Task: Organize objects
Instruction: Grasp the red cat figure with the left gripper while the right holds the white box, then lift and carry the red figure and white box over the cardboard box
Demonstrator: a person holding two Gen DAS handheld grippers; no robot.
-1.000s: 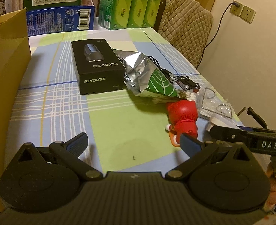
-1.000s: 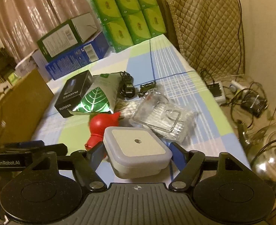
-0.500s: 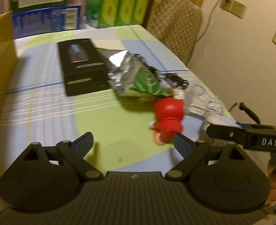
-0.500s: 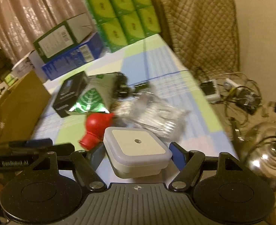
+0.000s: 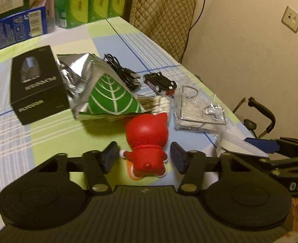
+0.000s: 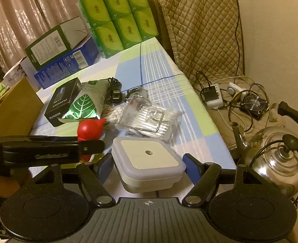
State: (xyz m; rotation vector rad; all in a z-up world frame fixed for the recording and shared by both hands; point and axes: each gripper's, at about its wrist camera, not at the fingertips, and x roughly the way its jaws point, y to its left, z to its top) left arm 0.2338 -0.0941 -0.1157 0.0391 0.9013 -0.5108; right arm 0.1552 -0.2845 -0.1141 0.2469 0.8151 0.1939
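Left gripper [image 5: 142,158] has been brought around red plastic cat figurine [image 5: 147,141], jaws just narrowed, not yet touching; crumpled foil leaf-print bag [image 5: 100,93] lies beyond. White square lidded box [image 6: 147,167] is grasped by right gripper [image 6: 146,169].

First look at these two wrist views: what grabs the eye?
The red cat figurine lying between the left gripper's closing jaws, pads not yet touching it. Then the white square box between the right gripper's fingers, and the green tissue packs at the table's far end.
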